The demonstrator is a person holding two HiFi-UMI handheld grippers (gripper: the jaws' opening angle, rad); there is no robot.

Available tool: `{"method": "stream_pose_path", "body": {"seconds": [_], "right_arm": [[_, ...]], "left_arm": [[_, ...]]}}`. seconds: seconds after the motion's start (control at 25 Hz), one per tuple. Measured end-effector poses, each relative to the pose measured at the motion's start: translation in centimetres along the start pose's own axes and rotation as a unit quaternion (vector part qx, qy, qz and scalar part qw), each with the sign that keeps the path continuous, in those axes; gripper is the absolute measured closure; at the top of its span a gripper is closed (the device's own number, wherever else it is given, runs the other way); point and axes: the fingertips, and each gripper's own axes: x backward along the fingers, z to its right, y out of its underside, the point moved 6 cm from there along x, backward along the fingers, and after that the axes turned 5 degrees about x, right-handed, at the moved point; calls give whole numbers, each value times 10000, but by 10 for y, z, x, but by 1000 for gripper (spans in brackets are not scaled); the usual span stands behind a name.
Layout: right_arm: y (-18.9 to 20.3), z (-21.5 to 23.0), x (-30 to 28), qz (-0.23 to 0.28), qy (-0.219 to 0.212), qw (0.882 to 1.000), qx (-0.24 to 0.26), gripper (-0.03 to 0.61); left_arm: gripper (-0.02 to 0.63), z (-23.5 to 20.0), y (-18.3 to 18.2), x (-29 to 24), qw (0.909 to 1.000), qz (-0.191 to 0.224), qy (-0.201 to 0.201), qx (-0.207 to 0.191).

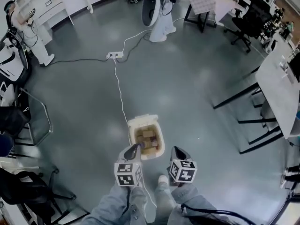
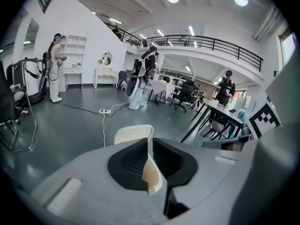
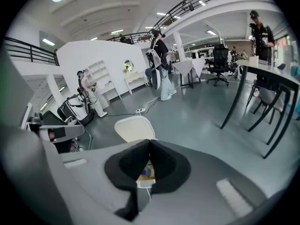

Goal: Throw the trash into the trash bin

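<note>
A small cream trash bin (image 1: 132, 134) stands on the grey floor with its lid (image 1: 142, 120) tipped back, and several pieces of trash (image 1: 148, 137) lie inside. My left gripper (image 1: 134, 150) hangs over the bin's near left rim. Its jaws are nearly together with a thin slit between them, and nothing is held. My right gripper (image 1: 177, 152) hovers just right of the bin, shut and empty. In the left gripper view the left gripper (image 2: 149, 142) looks onto the lid (image 2: 133, 134). In the right gripper view the right gripper (image 3: 149, 143) shows the lid (image 3: 135, 128) and trash (image 3: 146, 171) beyond.
A white cable (image 1: 119, 95) runs from a power strip (image 1: 115, 55) to the bin. Metal chairs (image 1: 33, 121) stand at the left, black-legged tables (image 1: 276, 88) at the right. A standing person (image 1: 161, 13) is at the far end. My legs (image 1: 159, 200) are just behind the bin.
</note>
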Motion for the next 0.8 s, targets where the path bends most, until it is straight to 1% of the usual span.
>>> {"method": "stream_pose_path", "body": {"seconds": [0.12, 0.2, 0.28, 0.36, 0.4, 0.44, 0.52, 0.56, 0.6, 0.68, 0.72, 0.8], "right_arm": [[-20, -18, 27, 132, -116, 9998, 33, 575], [-32, -22, 49, 232, -135, 9996, -10, 575], [-50, -24, 73, 430, -110, 9990, 12, 575], [-72, -31, 95, 743, -82, 9970, 196, 575], [-84, -35, 106, 936, -73, 9950, 347, 575], [-98, -38, 117, 1161, -75, 9919, 511, 575], [-128, -41, 139, 1694, -92, 9823, 799, 575], [-144, -41, 151, 1975, -82, 9760, 909, 575], [-160, -40, 164, 2251, -59, 9691, 1005, 575], [-187, -38, 190, 2766, 27, 9536, 1189, 575], [-197, -38, 202, 2994, 90, 9453, 1290, 575], [-209, -37, 224, 3343, 249, 9303, 1488, 575]], "left_arm": [[600, 11, -29, 31, 9993, 314, 108, 151], [604, 20, -49, 57, 9981, 582, 157, 131], [604, 25, -73, 85, 9959, 888, 141, -33], [604, 23, -100, 114, 9915, 1239, 3, -401], [604, 21, -113, 127, 9873, 1428, -122, -692], [606, 20, -127, 139, 9807, 1639, -259, -1039], [606, 22, -154, 163, 9612, 2145, -432, -1680], [606, 25, -169, 174, 9511, 2411, -449, -1875], [606, 28, -182, 186, 9424, 2667, -441, -1972], [606, 31, -203, 210, 9296, 3120, -408, -1921], [606, 30, -211, 221, 9254, 3299, -397, -1821], [606, 23, -220, 240, 9205, 3533, -426, -1613]]}}
